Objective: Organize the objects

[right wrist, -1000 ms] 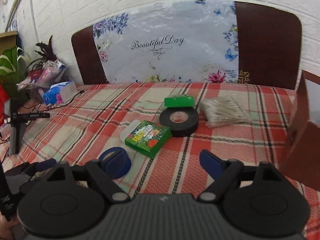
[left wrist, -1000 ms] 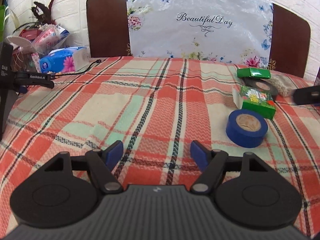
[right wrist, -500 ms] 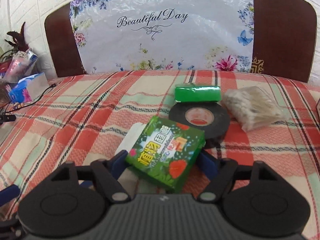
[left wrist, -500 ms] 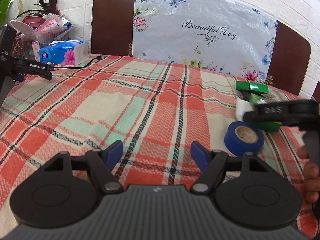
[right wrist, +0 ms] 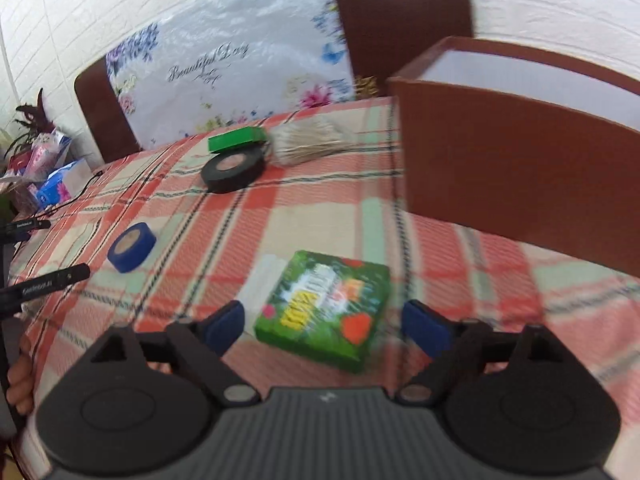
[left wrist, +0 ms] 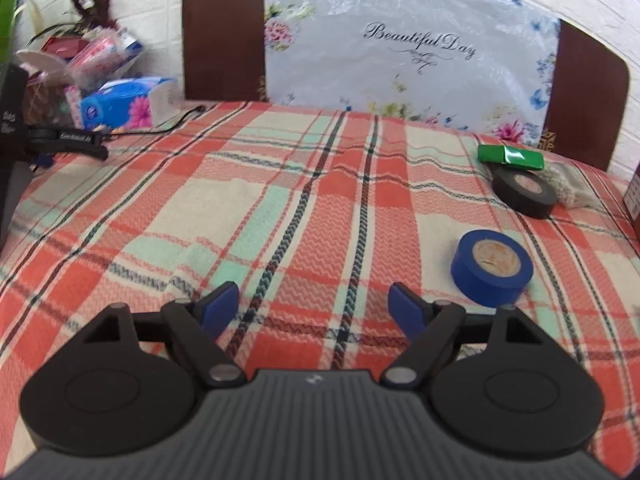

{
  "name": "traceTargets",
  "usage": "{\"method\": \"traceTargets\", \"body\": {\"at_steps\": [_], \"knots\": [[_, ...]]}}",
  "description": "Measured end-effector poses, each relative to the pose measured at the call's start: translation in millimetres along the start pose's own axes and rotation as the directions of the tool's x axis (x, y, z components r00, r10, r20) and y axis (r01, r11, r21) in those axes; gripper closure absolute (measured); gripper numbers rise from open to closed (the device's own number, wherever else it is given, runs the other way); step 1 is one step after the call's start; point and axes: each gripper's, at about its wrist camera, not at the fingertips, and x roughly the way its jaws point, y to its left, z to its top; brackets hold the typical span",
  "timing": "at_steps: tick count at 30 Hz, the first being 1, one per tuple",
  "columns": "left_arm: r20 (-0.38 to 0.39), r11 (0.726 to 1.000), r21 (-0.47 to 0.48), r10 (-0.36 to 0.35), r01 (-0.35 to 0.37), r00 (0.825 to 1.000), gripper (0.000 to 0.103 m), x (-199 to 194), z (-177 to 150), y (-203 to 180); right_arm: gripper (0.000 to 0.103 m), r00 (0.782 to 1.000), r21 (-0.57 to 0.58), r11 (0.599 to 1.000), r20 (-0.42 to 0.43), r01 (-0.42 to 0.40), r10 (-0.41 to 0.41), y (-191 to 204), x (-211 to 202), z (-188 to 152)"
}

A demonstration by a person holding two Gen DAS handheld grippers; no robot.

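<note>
A green printed box point(right wrist: 326, 309) sits between the wide-apart fingers of my right gripper point(right wrist: 322, 322); I cannot tell whether the pads touch it or whether it is off the plaid cloth. My left gripper point(left wrist: 314, 306) is open and empty over the plaid cloth. A blue tape roll point(left wrist: 491, 267) lies to its right, and shows in the right wrist view point(right wrist: 131, 247). A black tape roll point(left wrist: 523, 192) point(right wrist: 233, 169), a small green packet point(left wrist: 511, 156) point(right wrist: 237, 139) and a clear bag of sticks point(right wrist: 310, 140) lie further back.
A brown open box point(right wrist: 516, 152) stands at the right. A blue tissue pack point(left wrist: 128, 102) and cluttered items lie at the far left. A floral board point(left wrist: 404, 44) leans on a brown headboard at the back. A black stand point(left wrist: 12, 140) is at the left edge.
The green printed box has left its spot beside the blue tape and now sits between my right fingers, nearer the brown box. My right gripper has swung right. My left gripper has barely moved.
</note>
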Motion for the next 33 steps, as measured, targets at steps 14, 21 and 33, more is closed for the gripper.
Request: {"method": "traceTargets", "body": {"at_steps": [14,21,33], "knots": [[-0.377,0.850,0.087,-0.455,0.520,0.807,0.025,-7,3,-201,0.013,1.000,-0.207,0.978,0.016,0.000,0.004,16,10,-10],[-0.307,0.810,0.227,-0.467,0.540,0.829,0.067,-46,24,-242,0.045,0.990,-0.207,0.977,0.144,0.043,-0.013,18,-4,-1],[-0.114,0.775,0.379,-0.503,0.505,0.857,0.052,-47,73,-357,0.022,0.852,-0.095,0.924,0.430,0.371,-0.298,-50,-17,66]]}}
